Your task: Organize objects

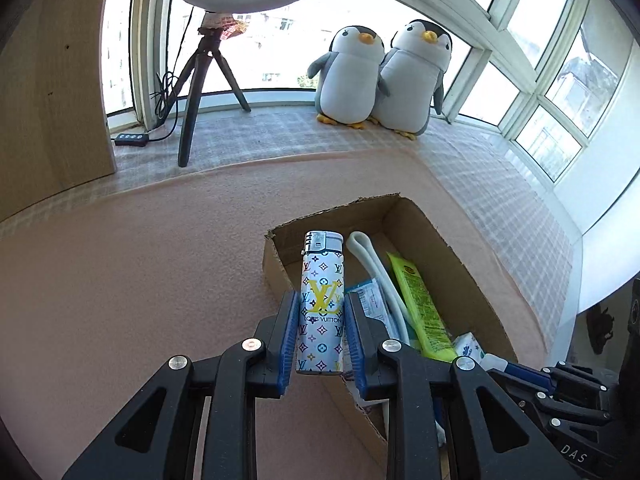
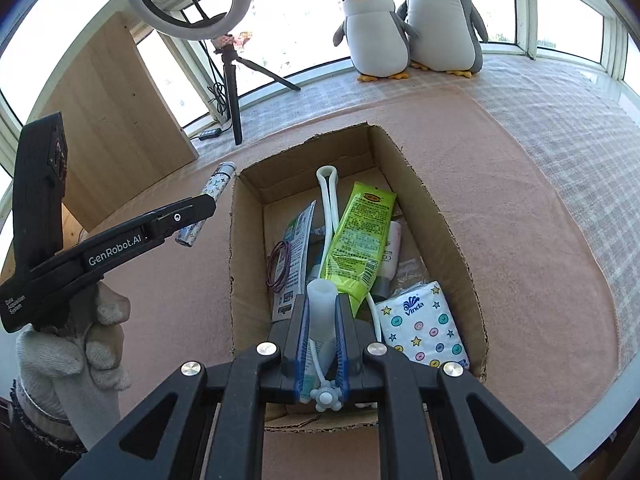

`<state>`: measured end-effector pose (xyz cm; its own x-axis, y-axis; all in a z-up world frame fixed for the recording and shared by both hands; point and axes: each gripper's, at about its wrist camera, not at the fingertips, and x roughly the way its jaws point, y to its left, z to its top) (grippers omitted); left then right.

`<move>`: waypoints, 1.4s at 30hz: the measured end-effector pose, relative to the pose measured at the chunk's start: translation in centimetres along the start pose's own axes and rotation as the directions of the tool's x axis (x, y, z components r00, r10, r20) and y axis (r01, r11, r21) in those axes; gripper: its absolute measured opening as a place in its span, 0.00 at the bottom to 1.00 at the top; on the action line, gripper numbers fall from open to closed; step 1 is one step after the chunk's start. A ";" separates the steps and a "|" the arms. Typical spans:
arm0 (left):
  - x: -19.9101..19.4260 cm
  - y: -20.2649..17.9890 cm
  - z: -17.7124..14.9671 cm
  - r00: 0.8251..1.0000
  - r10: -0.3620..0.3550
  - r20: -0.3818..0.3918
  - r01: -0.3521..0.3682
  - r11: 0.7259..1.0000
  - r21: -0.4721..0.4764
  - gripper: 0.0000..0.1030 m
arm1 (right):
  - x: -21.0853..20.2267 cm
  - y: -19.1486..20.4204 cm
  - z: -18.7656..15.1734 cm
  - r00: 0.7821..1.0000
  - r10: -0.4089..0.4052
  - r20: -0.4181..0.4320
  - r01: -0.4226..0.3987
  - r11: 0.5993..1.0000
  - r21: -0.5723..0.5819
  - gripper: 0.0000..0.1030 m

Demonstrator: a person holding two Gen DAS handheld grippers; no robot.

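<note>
Your left hand-held gripper (image 1: 322,320) is clenched on a white lighter (image 1: 321,300) printed with a coloured monogram pattern, its blue pads pressed to the two long sides and the metal cap pointing away from you. From the right wrist view, that lighter (image 2: 206,204) hangs in the air just left of the cardboard box (image 2: 448,224), outside its left wall and above the pink mat (image 2: 540,240). Your gloved hand (image 2: 80,344) grips the handle below it.

Your right hand-held gripper (image 2: 322,320) is grasping a white cylindrical piece (image 2: 321,304) inside the near end of the box; a white cord runs down from it to a small flower-shaped knob (image 2: 327,397) between the pads. Whether that piece is joined to the white loop (image 2: 329,200) lying lengthwise in the box, you cannot tell from here.

Inside the box, the lime-green tube (image 2: 360,240) lies on a slant across the middle, touching the loop on its left. A printed paper packet (image 2: 298,248) leans along the left wall with a purple hair tie (image 2: 278,266) resting on it. A Vinda tissue pack (image 2: 422,324) sits in the near right corner, and a white bottle (image 2: 391,252) shows partly from under the tube.

Two plush penguins (image 2: 408,24) stand touching each other on the checked cloth (image 2: 560,120) by the window, well apart from the box, and a ring light on a tripod (image 2: 232,80) stands at the far left.
</note>
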<state>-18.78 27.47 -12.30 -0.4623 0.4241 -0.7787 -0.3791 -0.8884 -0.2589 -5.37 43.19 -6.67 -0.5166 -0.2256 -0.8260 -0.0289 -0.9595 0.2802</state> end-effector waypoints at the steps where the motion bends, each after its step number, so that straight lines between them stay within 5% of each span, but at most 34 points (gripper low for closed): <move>1: 0.5 -0.3 0.1 1.000 0.005 -0.005 -0.005 1.000 0.005 0.24 | 0.1 -0.1 0.1 1.000 0.000 -0.001 0.000 1.000 -0.001 0.11; 14: 3.4 -2.0 1.2 0.999 0.030 -0.038 -0.028 0.998 0.051 0.24 | 0.5 0.2 0.7 1.000 -0.007 -0.001 0.007 0.999 -0.035 0.13; 22: 1.9 -2.0 1.1 0.999 0.036 -0.009 -0.036 0.998 0.053 0.34 | -0.4 1.0 0.6 0.998 -0.058 0.031 0.059 0.997 -0.050 0.42; 42: -10.2 5.1 -2.9 0.990 0.106 0.093 -0.104 0.994 -0.025 0.47 | -2.0 8.7 -0.6 0.998 -0.016 0.065 0.023 0.993 -0.114 0.46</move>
<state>-13.72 18.13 -7.32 -0.5727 0.3422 -0.7450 -0.3090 -0.9318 -0.1904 -4.07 35.21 -2.85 -0.5703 -0.1988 -0.7970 0.0572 -0.9775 0.2029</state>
